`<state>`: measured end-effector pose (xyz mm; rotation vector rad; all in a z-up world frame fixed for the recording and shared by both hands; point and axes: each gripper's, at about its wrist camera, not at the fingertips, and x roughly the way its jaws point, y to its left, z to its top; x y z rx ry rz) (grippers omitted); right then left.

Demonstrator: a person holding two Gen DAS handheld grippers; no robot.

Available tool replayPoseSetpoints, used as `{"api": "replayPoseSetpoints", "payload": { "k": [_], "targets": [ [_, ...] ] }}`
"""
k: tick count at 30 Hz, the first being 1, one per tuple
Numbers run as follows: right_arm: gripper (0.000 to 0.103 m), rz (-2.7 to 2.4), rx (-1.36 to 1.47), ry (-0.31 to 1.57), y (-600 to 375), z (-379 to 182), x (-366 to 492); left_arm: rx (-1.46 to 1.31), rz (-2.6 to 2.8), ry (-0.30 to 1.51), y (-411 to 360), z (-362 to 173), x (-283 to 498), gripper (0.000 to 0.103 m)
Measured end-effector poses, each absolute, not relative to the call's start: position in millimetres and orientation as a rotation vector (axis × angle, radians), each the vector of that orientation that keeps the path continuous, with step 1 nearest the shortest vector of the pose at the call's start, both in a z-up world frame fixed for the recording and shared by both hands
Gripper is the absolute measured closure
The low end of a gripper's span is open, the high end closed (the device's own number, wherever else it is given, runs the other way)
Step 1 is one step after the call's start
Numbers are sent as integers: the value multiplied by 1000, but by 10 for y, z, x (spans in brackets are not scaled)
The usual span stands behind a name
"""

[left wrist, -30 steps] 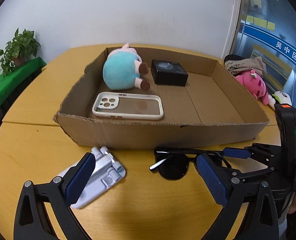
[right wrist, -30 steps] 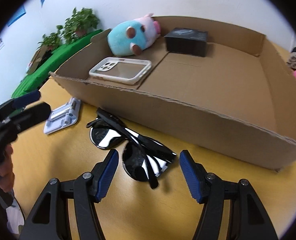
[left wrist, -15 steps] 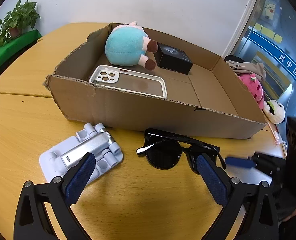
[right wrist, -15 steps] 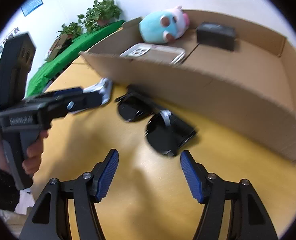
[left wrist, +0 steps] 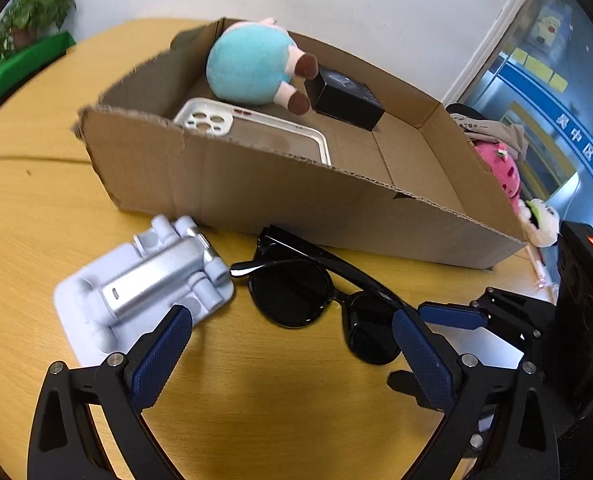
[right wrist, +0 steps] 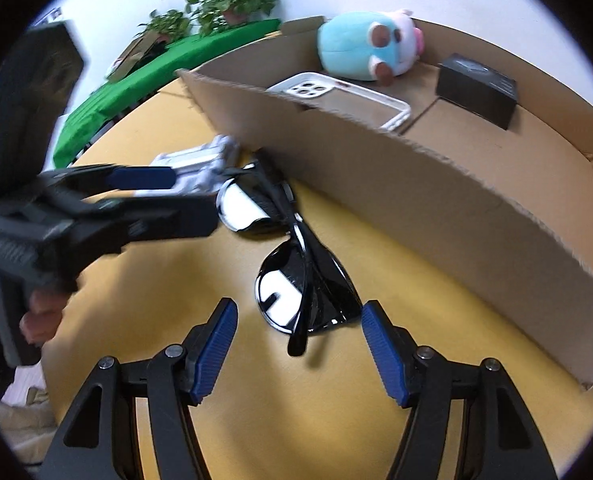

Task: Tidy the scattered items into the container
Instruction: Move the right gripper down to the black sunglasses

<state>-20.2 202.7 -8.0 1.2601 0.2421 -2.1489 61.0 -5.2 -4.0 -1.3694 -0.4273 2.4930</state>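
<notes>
Black sunglasses [left wrist: 316, 292] lie on the yellow table just in front of the cardboard box [left wrist: 256, 184]; they also show in the right wrist view [right wrist: 296, 276]. A silver-white phone stand [left wrist: 148, 284] lies left of them, touching. My left gripper [left wrist: 288, 360] is open, low over the table near the glasses and stand. My right gripper [right wrist: 300, 348] is open, its fingers either side of the near lens end. The box [right wrist: 416, 184] holds a teal plush [left wrist: 252, 68], a white phone case [left wrist: 256, 132] and a black small box [left wrist: 344, 96].
Pink and white plush toys [left wrist: 504, 168] and a grey cloth lie right of the box. The left gripper's body [right wrist: 96, 216] crosses the right wrist view at left. Potted plants and a green cloth [right wrist: 176, 64] sit beyond the table.
Both grippers have moved closer to the sunglasses and lower. The right gripper now straddles the near lens. The left gripper has swung in towards the glasses and stand.
</notes>
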Motion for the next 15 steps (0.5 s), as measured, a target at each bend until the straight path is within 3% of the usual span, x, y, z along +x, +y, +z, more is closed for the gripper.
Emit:
{"api": "replayPoseSetpoints", "payload": {
  "k": [7,12,15],
  "targets": [
    [38,-2146,1255,259,1923,-26,-377,-1400,2412,-530,-69,-119,538,4],
    [39,-2095,1271,408,1667,-208,-318,-1392,2385,-576,-130,-116,533,4],
    [47,-2118,1272,464,1634,-234,-295,-1395,2383,-571,-115,-121,527,4]
  ]
}}
